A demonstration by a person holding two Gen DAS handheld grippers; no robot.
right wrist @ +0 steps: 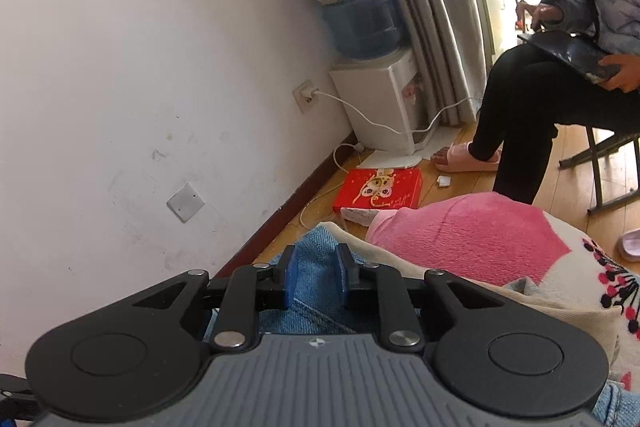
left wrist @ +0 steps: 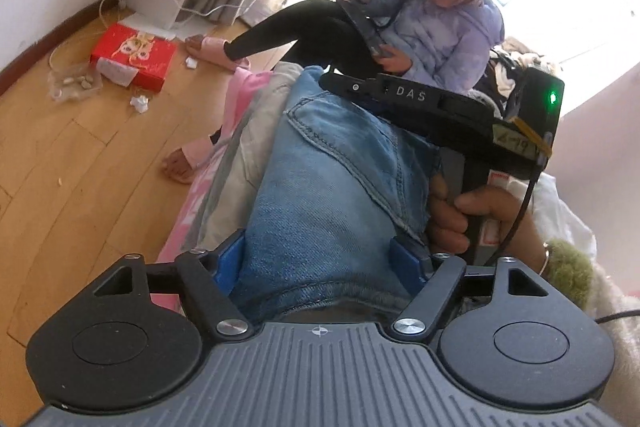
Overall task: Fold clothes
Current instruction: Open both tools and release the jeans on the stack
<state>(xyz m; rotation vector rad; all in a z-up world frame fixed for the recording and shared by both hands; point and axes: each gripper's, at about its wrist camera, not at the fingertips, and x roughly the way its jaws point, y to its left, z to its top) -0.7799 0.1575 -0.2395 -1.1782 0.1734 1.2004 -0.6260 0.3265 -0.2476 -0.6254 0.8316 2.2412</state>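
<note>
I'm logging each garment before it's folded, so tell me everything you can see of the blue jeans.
The jeans are faded blue denim with stitched seams and a curved pocket edge, bunched in a thick roll on a cream and pink blanket. The left gripper straddles the roll with wide jaws; the right gripper has its jaws narrowed on a fold at the far end.

Jeans (left wrist: 332, 167) beneath left tool (left wrist: 320, 259) hidden.

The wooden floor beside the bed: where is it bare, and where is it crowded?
The wooden floor is bare in the wide strip between the white wall and the bed edge. It is crowded near the water dispenser: a red box, white cables and paper scraps lie there.
</note>
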